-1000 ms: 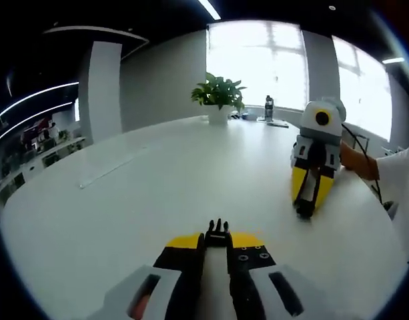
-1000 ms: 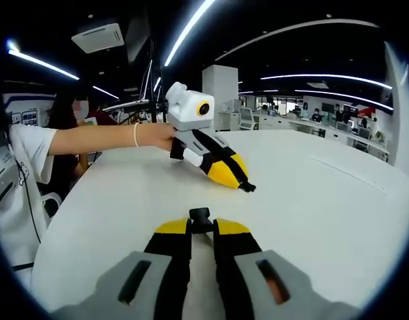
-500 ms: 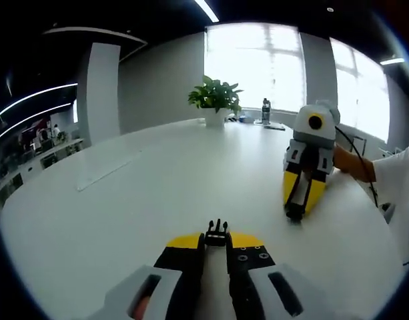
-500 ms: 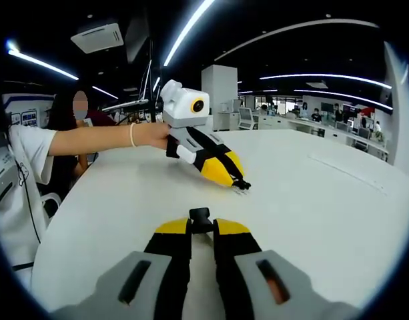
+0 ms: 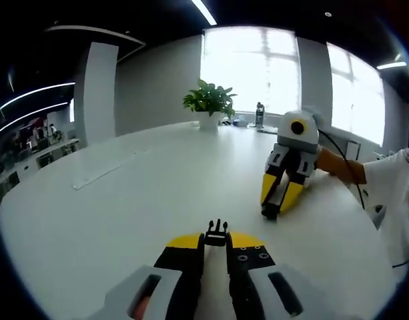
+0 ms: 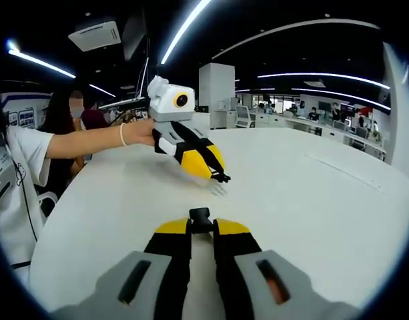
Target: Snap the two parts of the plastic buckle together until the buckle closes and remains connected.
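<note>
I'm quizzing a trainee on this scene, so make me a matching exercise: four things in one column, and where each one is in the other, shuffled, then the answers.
Things:
1. pronged buckle part
2. socket buckle part
3. potted plant
4. bottle

Places:
A. by the window, right of the plant in the left gripper view
B. gripped in the left tongs
C. at the far edge of the table
D. gripped in the right tongs

Pairs: 1-B, 2-D, 3-C, 4-A
</note>
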